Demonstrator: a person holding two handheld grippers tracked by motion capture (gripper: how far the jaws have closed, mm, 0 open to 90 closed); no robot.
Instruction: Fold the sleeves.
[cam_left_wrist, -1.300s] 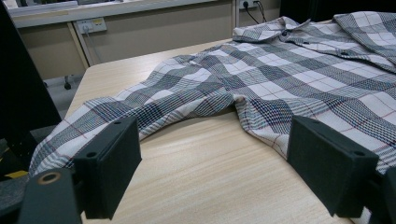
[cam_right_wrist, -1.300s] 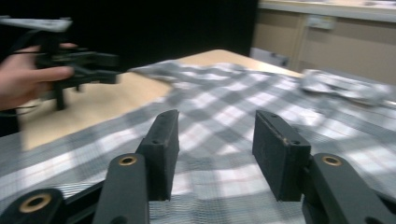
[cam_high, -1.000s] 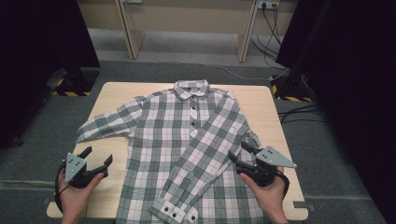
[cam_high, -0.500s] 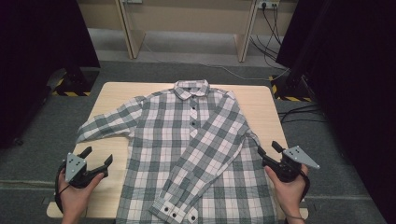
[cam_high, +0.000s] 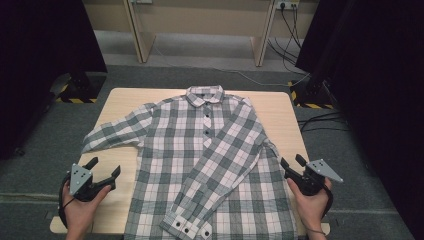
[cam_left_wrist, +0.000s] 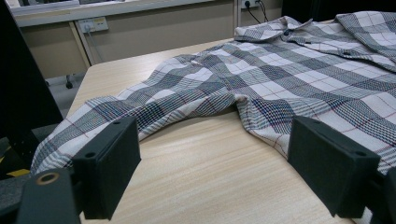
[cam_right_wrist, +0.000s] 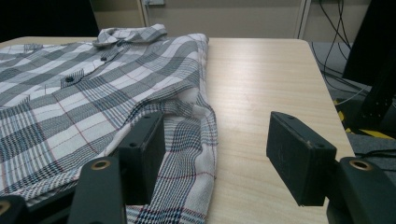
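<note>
- High view: one plaid shirt (cam_high: 200, 160) is laid flat, front up, across one wooden table (cam_high: 280, 107), collar at the far edge and hem at the near edge. One sleeve is spread toward the left edge; the other is folded diagonally across the front. Bare wood is left along both side edges and in the near left corner. Two grippers are counted: the left gripper (cam_high: 105, 170), held apart over that bare corner, and the right gripper (cam_high: 291, 162), held apart just off the shirt's right side.
- Left gripper view: two black jaws are seen spread wide with nothing between them; open tabletop lies ahead, bounded by the spread sleeve (cam_left_wrist: 154, 100).
- Right gripper view: two jaws are parted and clamp nothing; the shirt's side edge (cam_right_wrist: 205, 135) is seen beside one jaw, bare wood beyond.
</note>
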